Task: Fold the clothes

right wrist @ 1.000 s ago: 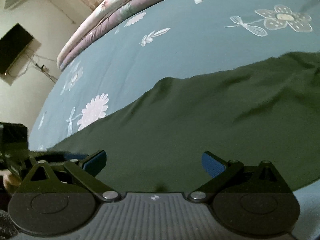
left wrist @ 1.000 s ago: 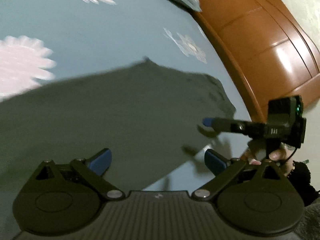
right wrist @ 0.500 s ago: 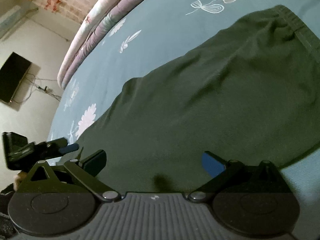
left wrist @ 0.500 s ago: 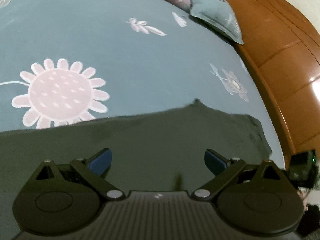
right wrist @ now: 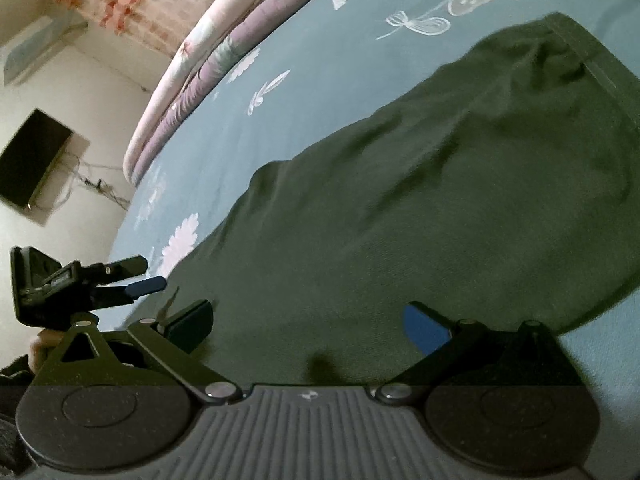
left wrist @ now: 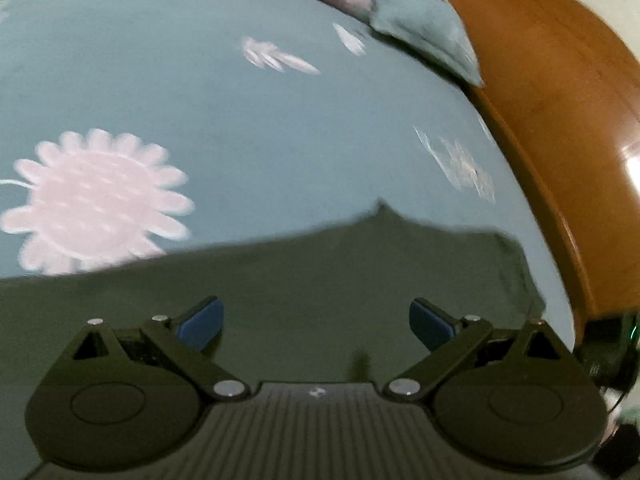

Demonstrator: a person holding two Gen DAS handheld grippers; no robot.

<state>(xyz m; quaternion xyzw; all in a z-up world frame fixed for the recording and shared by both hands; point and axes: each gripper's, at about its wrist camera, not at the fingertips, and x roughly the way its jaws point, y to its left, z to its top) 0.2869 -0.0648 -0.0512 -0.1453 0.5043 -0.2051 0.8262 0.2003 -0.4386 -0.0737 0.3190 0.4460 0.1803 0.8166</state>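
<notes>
Lying spread flat on the teal flower-printed bedsheet (left wrist: 248, 128): dark olive-green cloth garment (right wrist: 420, 208). Hovering over its near edge, fingers splayed wide, gripping nothing: left gripper (left wrist: 316, 320), right gripper (right wrist: 308, 322).

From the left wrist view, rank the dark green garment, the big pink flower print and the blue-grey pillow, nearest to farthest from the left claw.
1. Dark green garment: directly under and ahead of the left claw.
2. Big pink flower print: on the sheet, ahead to the left.
3. Blue-grey pillow: far end, upper right, beside the wooden headboard.
</notes>
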